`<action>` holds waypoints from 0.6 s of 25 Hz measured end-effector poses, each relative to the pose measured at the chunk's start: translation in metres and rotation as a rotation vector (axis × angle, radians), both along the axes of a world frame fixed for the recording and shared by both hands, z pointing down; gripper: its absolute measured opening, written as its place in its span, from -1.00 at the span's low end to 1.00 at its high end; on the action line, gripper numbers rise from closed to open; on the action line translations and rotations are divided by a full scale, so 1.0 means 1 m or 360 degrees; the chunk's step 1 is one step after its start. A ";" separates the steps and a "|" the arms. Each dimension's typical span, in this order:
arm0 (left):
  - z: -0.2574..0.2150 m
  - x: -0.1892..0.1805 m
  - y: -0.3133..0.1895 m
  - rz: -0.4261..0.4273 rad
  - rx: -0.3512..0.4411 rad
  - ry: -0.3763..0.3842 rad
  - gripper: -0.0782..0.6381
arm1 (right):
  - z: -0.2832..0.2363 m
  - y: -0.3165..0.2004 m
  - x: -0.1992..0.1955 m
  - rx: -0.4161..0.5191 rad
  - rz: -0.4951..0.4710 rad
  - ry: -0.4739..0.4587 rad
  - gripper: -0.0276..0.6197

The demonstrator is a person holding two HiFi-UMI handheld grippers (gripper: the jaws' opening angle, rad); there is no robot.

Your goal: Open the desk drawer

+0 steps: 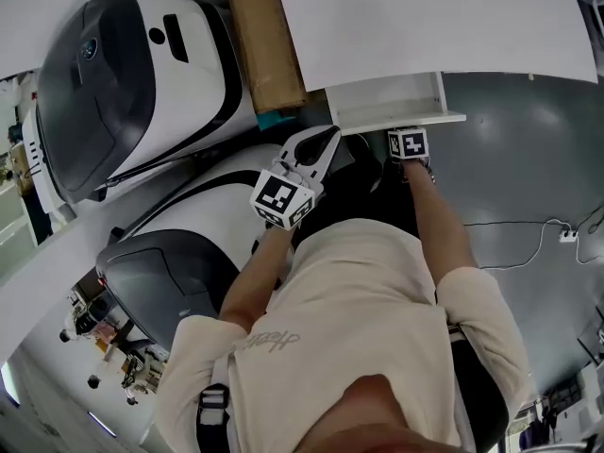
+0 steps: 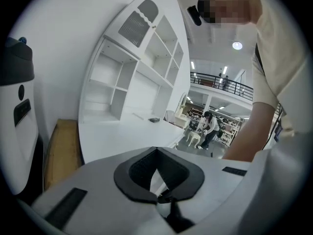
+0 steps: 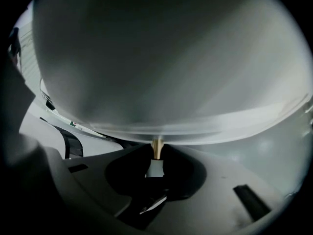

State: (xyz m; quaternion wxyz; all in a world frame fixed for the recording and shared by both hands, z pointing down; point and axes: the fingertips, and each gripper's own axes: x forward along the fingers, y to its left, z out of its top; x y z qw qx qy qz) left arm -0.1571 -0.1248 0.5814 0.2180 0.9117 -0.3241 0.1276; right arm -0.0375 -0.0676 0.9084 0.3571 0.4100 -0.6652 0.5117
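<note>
Cream shirt (image 1: 359, 291) fills the foreground. Right tongs (image 3: 156, 155) are pinched narrow on the small brass-stemmed knob (image 3: 157, 147) of a white box-shaped drawer (image 1: 387, 102). Left tongs (image 2: 164, 196), just beside them, are closed on nothing. Drawer stands part-way out from under the white desk top (image 1: 425, 17), directly ahead of the right tongs. Judged mid-pull; next calls for a straight draw toward the body, pinch firm.
</note>
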 end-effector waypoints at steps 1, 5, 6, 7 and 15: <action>0.000 0.001 0.002 0.0011 0.0001 0.0002 -0.78 | 0.000 0.005 0.000 -0.0002 0.0004 -0.0002 -0.66; 0.005 0.004 0.012 0.0047 -0.0008 0.0003 -0.78 | 0.002 0.024 0.000 -0.0002 0.0029 -0.0007 -0.66; 0.006 0.005 0.015 0.0055 -0.0012 0.0004 -0.78 | 0.002 0.028 0.001 -0.0003 0.0033 -0.0008 -0.66; 0.006 0.006 0.017 0.0061 -0.0015 0.0005 -0.78 | 0.002 0.032 0.001 -0.0006 0.0035 -0.0009 -0.66; 0.008 0.013 0.035 0.0061 -0.0029 0.0001 -0.78 | 0.000 0.051 0.005 -0.0017 0.0041 -0.0019 -0.66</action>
